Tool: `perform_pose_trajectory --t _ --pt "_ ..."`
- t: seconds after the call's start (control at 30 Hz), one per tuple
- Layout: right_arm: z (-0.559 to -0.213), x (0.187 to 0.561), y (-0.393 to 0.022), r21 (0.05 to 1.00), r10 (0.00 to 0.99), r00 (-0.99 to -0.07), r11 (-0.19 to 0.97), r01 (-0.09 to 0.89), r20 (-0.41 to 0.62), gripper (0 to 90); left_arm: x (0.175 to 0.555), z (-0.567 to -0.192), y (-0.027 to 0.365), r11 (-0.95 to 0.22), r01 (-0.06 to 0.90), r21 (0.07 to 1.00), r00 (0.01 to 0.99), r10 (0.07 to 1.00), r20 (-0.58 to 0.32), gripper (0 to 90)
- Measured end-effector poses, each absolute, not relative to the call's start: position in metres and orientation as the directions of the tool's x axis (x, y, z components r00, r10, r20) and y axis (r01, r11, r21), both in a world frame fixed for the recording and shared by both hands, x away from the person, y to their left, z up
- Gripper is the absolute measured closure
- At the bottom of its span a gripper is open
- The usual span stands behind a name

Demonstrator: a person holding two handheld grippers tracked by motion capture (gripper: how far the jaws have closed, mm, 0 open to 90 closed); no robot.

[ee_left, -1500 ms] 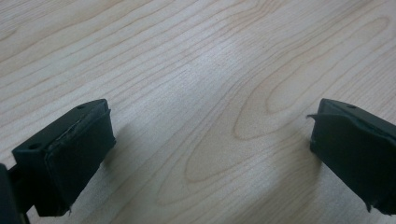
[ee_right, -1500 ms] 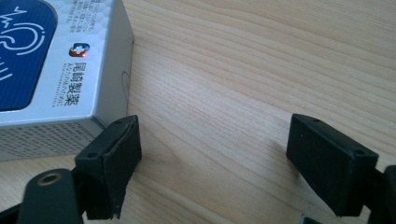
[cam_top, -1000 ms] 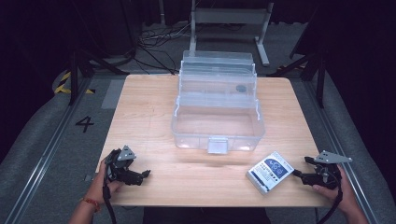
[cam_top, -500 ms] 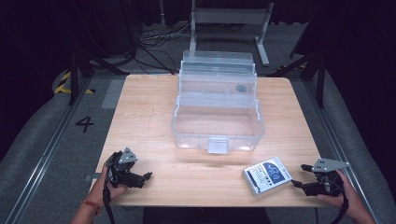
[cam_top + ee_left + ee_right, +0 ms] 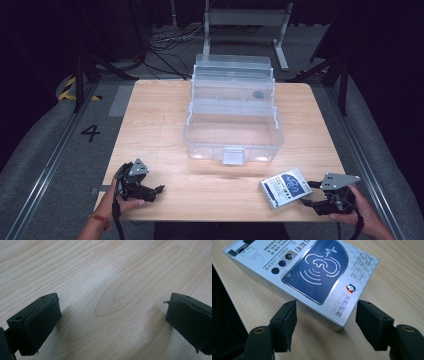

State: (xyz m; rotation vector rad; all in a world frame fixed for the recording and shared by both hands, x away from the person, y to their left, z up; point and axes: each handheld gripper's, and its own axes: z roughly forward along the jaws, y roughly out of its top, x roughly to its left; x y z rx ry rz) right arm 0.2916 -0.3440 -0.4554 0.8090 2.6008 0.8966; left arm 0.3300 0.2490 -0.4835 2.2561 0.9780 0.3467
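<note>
Table: wooden table (image 5: 165, 130), clear bin (image 5: 232, 135) mid.
Right gripper (image 5: 325, 322): jaws just narrowing, part-open, astride box (image 5: 312, 272) corner, unpressed.
Left gripper (image 5: 112, 322): wide, empty.
Tip: square up before squeezing.

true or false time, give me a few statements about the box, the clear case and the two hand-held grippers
1. The small box lies on the table in front of the clear case. True.
2. The box sits inside the clear case. False: it lies on the table outside it.
3. The right hand-held gripper has its jaws apart around a corner of the box, which still rests on the table. True; they have just been closing.
4. The left hand-held gripper is clamped on the box. False: its jaws stand open over bare wood.
5. The clear case is closed. False: its lid is up.
</note>
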Motion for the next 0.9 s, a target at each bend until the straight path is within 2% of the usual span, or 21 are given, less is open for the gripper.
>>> perform_pose_trajectory --t 0.1,0.3,0.4,0.5,0.53,0.57,0.67,0.8,0.9 --pt "-0.454 0.291 -0.335 0.63 0.586 -0.809 0.648 0.427 -0.054 41.8 0.33 -0.483 0.247 -0.513 0.556 0.654 0.688 0.726 -0.016 0.0" --pt "-0.454 0.287 -0.312 0.595 0.58 -0.813 0.671 0.442 -0.051 48.4 0.328 -0.482 0.233 -0.547 0.543 0.637 0.715 0.699 -0.008 0.4" --pt "-0.452 0.286 -0.302 0.608 0.559 -0.829 0.666 0.433 -0.022 43.3 0.327 -0.481 0.217 -0.576 0.525 0.627 0.745 0.667 -0.012 0.4" --pt "-0.452 0.285 -0.291 0.601 0.552 -0.833 0.675 0.428 -0.027 42.6 0.326 -0.481 0.202 -0.592 0.508 0.625 0.764 0.645 -0.011 0.4" --pt "-0.452 0.285 -0.281 0.599 0.554 -0.832 0.678 0.427 -0.034 39.3 0.325 -0.48 0.184 -0.609 0.488 0.625 0.784 0.62 -0.007 0.5" --pt "-0.451 0.286 -0.277 0.599 0.559 -0.829 0.673 0.434 -0.027 38.3 0.325 -0.48 0.184 -0.609 0.488 0.625 0.784 0.62 -0.007 3.0" --pt "-0.452 0.287 -0.269 0.591 0.56 -0.828 0.676 0.441 -0.022 36.4 0.325 -0.48 0.148 -0.626 0.437 0.646 0.827 0.563 -0.013 7.5" --pt "-0.452 0.286 -0.258 0.591 0.546 -0.837 0.685 0.426 -0.029 42.5 0.325 -0.48 0.117 -0.638 0.389 0.664 0.865 0.502 -0.025 14.2" --pt "-0.453 0.285 -0.25 0.589 0.525 -0.85 0.698 0.407 -0.034 47.5 0.325 -0.482 0.1 -0.65 0.353 0.673 0.885 0.465 -0.015 15.2"
